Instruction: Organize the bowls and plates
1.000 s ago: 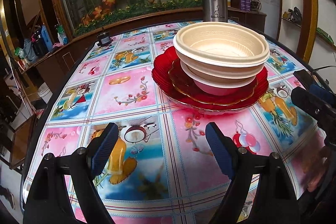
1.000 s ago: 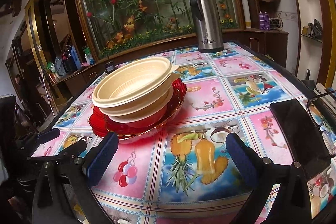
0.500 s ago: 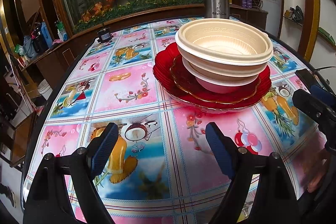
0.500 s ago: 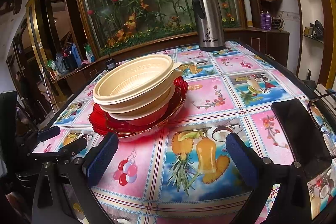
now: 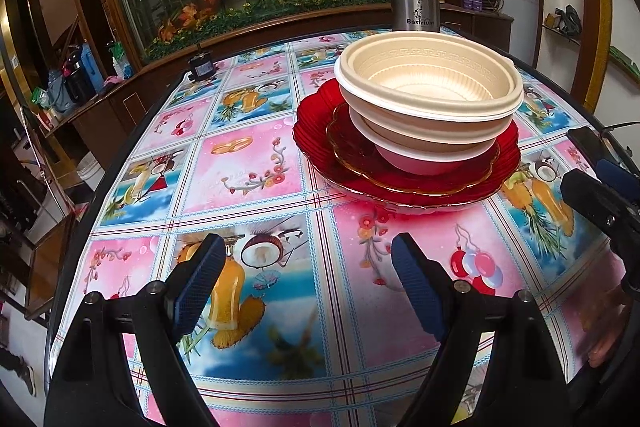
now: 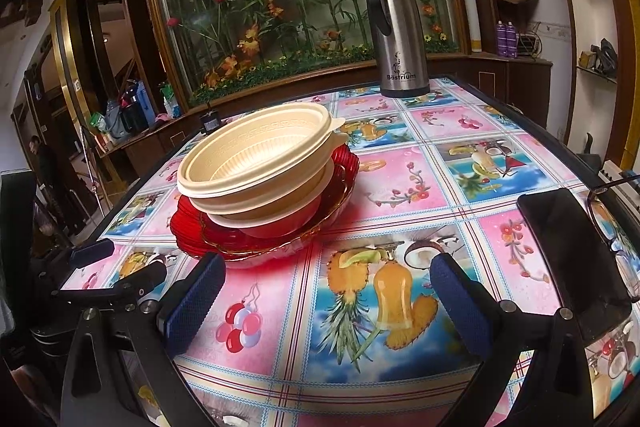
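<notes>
A stack stands on the patterned table: cream bowls (image 5: 430,95) nested on a pink-white bowl (image 5: 416,163), on a small red gold-rimmed plate (image 5: 352,143), on a large red plate (image 5: 316,131). The stack also shows in the right wrist view, with cream bowls (image 6: 256,163) over the red plates (image 6: 224,239). My left gripper (image 5: 306,279) is open and empty, near the table's front, left of the stack and apart from it. My right gripper (image 6: 326,291) is open and empty, right of the stack. Each gripper shows at the edge of the other's view.
A steel thermos (image 6: 396,35) stands at the table's far edge. A black phone (image 6: 572,247) and glasses (image 6: 616,211) lie at the right. A small black object (image 5: 202,65) sits at the far left edge. A flower display lies behind the table.
Both cameras have shifted slightly, with the stack sitting a little lower in view. Both grippers stay open and the stack has not moved.
</notes>
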The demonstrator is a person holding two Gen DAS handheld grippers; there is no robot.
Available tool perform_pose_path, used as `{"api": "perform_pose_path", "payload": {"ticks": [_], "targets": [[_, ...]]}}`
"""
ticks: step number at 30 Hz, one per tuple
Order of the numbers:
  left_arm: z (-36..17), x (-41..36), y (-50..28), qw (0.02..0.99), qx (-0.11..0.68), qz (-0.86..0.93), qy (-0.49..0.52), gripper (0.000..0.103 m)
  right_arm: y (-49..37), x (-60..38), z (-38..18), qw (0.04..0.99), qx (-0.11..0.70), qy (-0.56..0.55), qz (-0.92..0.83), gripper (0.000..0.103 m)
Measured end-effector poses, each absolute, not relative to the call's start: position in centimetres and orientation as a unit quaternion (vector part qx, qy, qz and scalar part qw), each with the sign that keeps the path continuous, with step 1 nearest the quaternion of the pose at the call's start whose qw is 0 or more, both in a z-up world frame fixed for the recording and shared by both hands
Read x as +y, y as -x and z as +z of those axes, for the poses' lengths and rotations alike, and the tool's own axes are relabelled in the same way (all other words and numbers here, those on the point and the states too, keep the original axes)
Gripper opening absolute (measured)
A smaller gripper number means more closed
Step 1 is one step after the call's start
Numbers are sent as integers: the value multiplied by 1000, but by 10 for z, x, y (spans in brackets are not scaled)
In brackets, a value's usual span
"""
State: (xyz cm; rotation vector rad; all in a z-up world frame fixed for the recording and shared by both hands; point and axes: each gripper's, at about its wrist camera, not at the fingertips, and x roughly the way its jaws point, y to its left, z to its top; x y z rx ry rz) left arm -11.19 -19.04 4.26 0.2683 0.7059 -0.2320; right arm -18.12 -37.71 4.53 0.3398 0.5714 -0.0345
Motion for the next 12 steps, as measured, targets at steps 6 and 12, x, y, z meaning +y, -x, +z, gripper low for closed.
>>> {"api": "perform_pose_path", "payload": {"ticks": [6, 12], "targets": [[44, -191, 111, 918, 355, -127, -124, 85, 182, -377, 44, 944, 283, -169, -15, 103], [51, -187, 118, 914, 356, -171, -90, 85, 181, -378, 43, 943, 284, -172, -12, 103]]}}
